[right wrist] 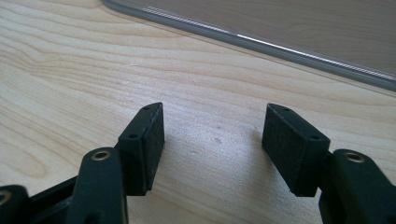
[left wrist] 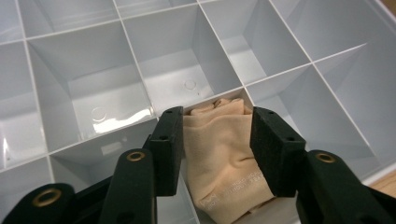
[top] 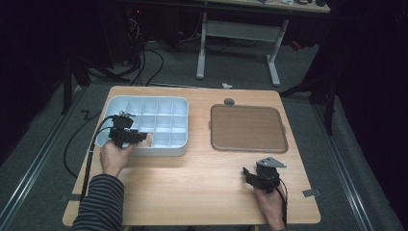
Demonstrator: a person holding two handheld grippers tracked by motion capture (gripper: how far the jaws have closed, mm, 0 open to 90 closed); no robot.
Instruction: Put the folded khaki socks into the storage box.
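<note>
A light wooden table carries everything under inspection; it stands on grey floor with a second desk frame well behind it. On the table's left half sits a pale grey compartment box, divided into a grid of open cells; on the right half, well apart from the box, lies a flat brown lid with a grey rim, its near edge visible in the right gripper view.

The person's left hand (sleeve striped) holds the left gripper over the box's near edge; its jaws stand apart on either side of a folded tan cloth, and whether the pads actually touch the fabric cannot be told from the left gripper view. The cloth sits bunched in a cell of the near row, toward the middle of that row in the high view; the neighbouring cells hold nothing visible.

The right hand holds the right gripper low over bare wood near the table's front right; its jaws are spread wide, nothing between them, with the lid's rim lying just beyond.
</note>
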